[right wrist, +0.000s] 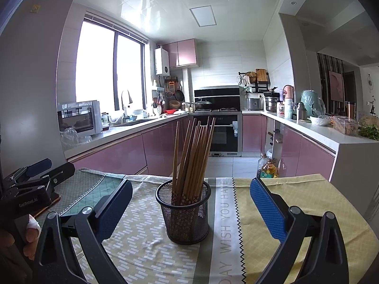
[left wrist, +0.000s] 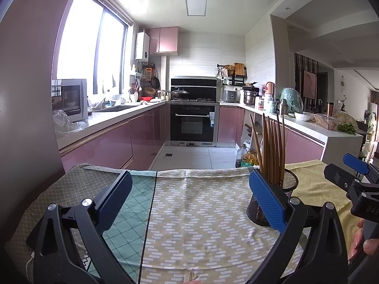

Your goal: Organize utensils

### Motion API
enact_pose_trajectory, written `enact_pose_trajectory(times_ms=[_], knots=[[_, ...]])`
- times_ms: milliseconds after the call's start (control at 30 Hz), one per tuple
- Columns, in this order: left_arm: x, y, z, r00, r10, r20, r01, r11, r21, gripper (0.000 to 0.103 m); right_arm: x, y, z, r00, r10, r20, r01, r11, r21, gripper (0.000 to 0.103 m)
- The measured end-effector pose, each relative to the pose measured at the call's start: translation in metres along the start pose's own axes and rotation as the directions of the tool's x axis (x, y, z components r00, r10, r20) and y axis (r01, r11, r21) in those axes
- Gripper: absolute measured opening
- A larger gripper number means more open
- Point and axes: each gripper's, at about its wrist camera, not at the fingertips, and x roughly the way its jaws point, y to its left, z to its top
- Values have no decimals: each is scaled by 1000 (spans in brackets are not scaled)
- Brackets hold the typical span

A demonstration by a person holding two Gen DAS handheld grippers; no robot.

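Observation:
A black mesh holder stands upright on the patterned tablecloth, filled with several brown wooden chopsticks that fan upward. My right gripper is open, its blue pads on either side of the holder and apart from it. In the left wrist view the same holder and chopsticks sit behind my right finger pad. My left gripper is open over bare cloth with nothing between its fingers. The right gripper's body shows at the far right edge.
The table's far edge drops to a tiled kitchen floor. Oil bottles stand on the floor beyond the table. Pink cabinets and counters run along both sides. A person's fingers show at the right. The left gripper's body lies at the left.

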Motion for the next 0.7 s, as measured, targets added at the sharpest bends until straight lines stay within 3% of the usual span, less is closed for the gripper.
enact_pose_trajectory(times_ms=[700], knots=[[-1,1,1,1000,3,0,-3,1000,0,97,1,-1,0,1000,5,-4,-5,1000,6,96]])
